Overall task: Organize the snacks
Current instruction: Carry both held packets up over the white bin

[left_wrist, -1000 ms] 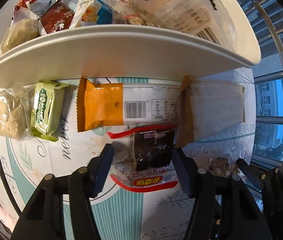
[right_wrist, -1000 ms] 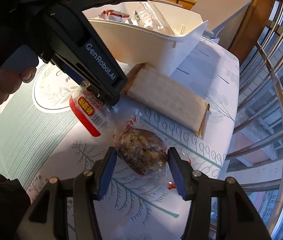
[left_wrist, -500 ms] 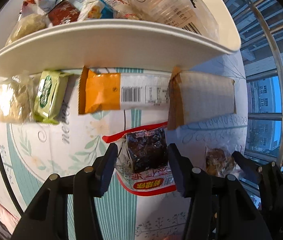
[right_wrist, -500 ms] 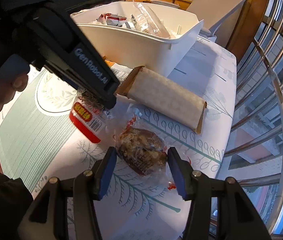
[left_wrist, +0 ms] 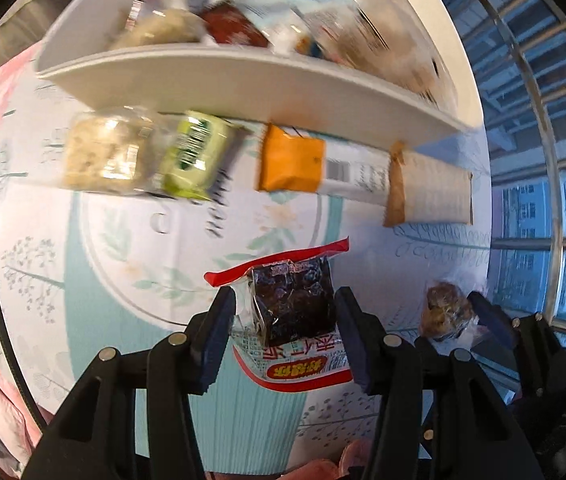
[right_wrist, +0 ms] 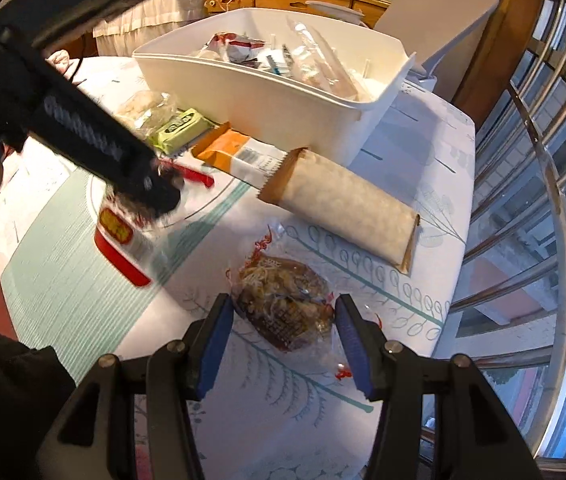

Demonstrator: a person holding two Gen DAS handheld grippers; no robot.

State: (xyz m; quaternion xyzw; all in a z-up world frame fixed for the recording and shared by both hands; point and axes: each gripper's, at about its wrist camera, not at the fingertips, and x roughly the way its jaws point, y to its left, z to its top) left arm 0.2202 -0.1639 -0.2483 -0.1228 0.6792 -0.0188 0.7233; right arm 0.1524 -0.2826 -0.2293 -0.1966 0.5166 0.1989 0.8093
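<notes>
My left gripper (left_wrist: 286,297) is shut on a clear packet with red edges (left_wrist: 295,368) that holds a dark square snack, and carries it just above the tablecloth. The right wrist view shows the same packet (right_wrist: 119,232) hanging under the left gripper's black body (right_wrist: 83,140). My right gripper (right_wrist: 283,305) is shut on a brown pastry in a clear wrapper (right_wrist: 279,280) that lies on the table near the right edge. The white bin (right_wrist: 267,100) with several snacks in it stands at the back.
Along the bin's front wall lie a clear-wrapped rice cake (left_wrist: 103,156), a green packet (left_wrist: 193,156), an orange and white packet (left_wrist: 291,164) and a kraft-paper packet (right_wrist: 339,208). A metal railing (right_wrist: 543,184) and windows run past the table's right edge.
The left gripper's jaws narrowed onto the red-edged packet, lifted it and carried it back from the bin. The right gripper stayed on the brown pastry.
</notes>
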